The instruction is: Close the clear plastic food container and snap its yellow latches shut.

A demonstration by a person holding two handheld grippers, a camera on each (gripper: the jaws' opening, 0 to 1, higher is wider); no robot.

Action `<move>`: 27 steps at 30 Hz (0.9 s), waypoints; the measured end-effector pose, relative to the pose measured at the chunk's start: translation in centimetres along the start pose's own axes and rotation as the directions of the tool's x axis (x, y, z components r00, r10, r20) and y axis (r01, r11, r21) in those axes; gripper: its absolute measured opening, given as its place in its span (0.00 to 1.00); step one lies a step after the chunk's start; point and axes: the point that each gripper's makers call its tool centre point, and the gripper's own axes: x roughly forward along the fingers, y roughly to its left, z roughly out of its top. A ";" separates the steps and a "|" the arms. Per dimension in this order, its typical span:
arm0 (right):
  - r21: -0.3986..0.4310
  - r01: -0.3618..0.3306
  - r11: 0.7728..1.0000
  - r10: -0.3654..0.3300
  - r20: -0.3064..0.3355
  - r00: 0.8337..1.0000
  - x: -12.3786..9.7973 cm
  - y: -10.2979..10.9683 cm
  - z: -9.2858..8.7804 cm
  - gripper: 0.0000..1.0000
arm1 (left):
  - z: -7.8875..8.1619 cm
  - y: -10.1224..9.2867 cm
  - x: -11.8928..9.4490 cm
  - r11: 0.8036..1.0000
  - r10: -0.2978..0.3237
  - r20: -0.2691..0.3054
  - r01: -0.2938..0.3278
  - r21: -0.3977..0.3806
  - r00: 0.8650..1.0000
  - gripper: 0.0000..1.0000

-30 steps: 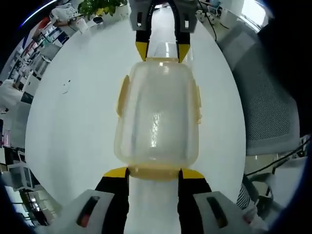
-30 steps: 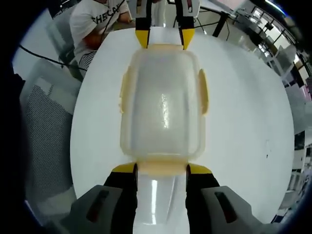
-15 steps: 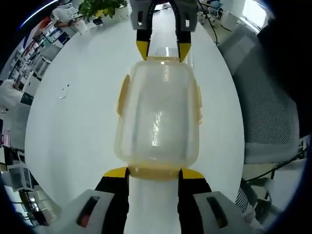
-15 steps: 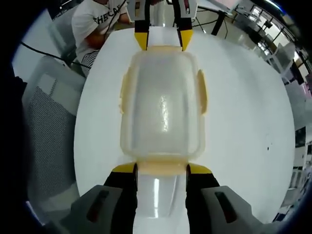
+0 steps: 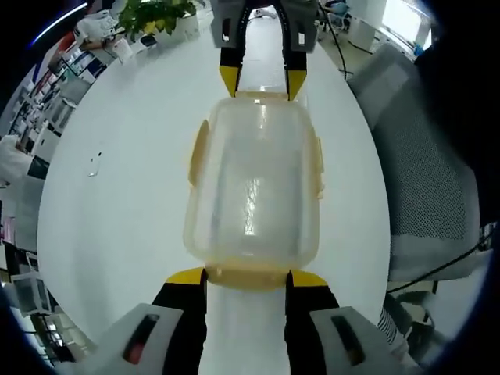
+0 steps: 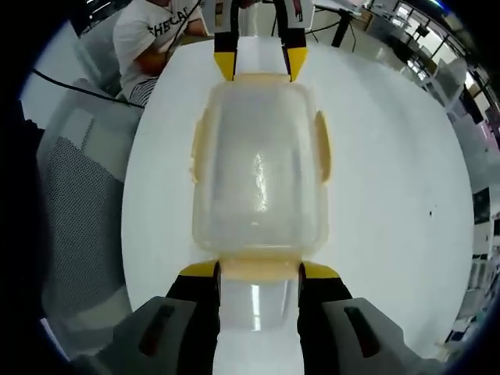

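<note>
The clear plastic container (image 5: 254, 183) with its lid on lies lengthwise between my two grippers over the white round table (image 5: 117, 203). Yellow latches (image 5: 198, 152) sit flat along its long sides. My left gripper (image 5: 248, 277) has its jaws closed against the sides of the near yellow end latch (image 5: 248, 273). At the far end, the right gripper (image 5: 261, 82) holds the opposite end latch the same way. In the right gripper view the container (image 6: 259, 164) runs from my right gripper (image 6: 259, 272) up to the left gripper (image 6: 254, 66).
A grey mesh office chair (image 5: 426, 180) stands close to the table edge, seen also as the chair (image 6: 78, 211) in the right gripper view. A seated person (image 6: 152, 39) is beyond the table. A potted plant (image 5: 152, 12) and shelves lie past the far rim.
The container stays fixed between both grippers while the table and room slide slightly behind it; both hands have shifted together with the container. Jaws unchanged.
</note>
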 end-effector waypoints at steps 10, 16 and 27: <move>0.036 0.000 0.999 0.000 0.003 1.000 -0.7 0.4 -2.4 0.35 | 2.6 -0.1 0.9 1.000 -0.016 0.010 0.016 0.023 1.000 0.33; 0.059 -0.003 0.998 0.003 -0.007 1.000 -1.0 0.7 -4.7 0.35 | 4.6 -0.4 1.8 0.999 -0.035 0.018 0.034 0.038 0.999 0.33; 0.078 0.009 0.997 -0.008 -0.018 1.000 -1.7 0.8 -8.0 0.35 | 7.9 -0.6 3.0 0.997 -0.057 0.044 0.055 0.055 0.997 0.33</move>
